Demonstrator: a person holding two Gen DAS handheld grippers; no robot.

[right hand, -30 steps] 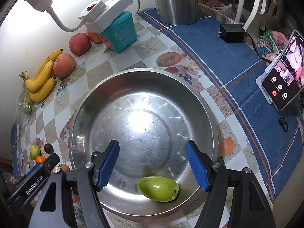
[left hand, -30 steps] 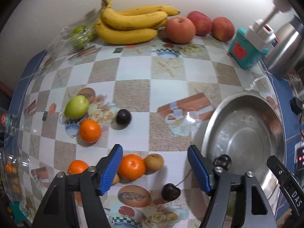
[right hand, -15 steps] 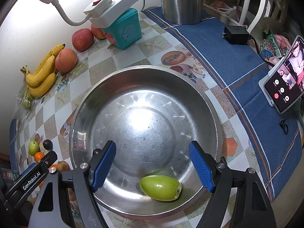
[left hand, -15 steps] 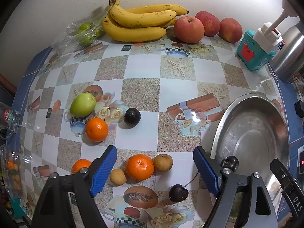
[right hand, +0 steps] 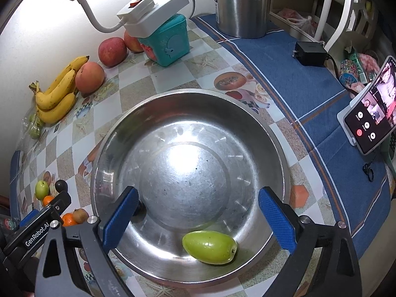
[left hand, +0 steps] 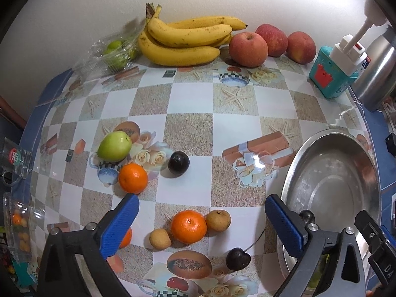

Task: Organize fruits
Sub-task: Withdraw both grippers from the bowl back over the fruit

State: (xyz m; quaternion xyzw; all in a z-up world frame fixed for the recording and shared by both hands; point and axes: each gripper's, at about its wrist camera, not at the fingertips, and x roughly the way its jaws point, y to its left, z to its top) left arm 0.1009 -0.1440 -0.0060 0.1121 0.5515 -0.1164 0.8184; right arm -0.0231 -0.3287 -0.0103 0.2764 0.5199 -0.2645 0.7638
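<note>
Two grippers hang over the checked surface [left hand: 195,113], both pointing steeply down. Biggest thing in play is the steel bowl [right hand: 173,113], sitting at the right end of the checked cloth, right beside the blue cloth [right hand: 309,94]. One green fruit [right hand: 210,247] lies inside it, low against the near wall. The right gripper [right hand: 198,220] hovers above the bowl with its blue pads spread wide; its jaws have just been opening, and nothing is pinched, the green fruit lying loose below them. Over to the left gripper [left hand: 201,224]: its jaws have just been opening too and now stand wide apart with nothing gripped, framing a small cluster on the surface below.

At the back wall, a bunch of bananas [left hand: 183,42] lies next to three red apples [left hand: 248,49], with a clear pack of green fruit [left hand: 111,54] on the other side. A teal box [left hand: 331,79] carries a white power strip, and a steel kettle [right hand: 240,2] stands behind it.

Mid-surface, a green apple [left hand: 114,146] touches the orange [left hand: 133,178] just below it, a dark plum [left hand: 178,162] near them. Closer in, a second orange [left hand: 188,227] sits between two small brown fruits [left hand: 218,220], touching both. A third orange [left hand: 125,238] peeks from behind the left pad. Smallest of all, a dark cherry [left hand: 237,258] with its stem lies near the bowl's rim.
</note>
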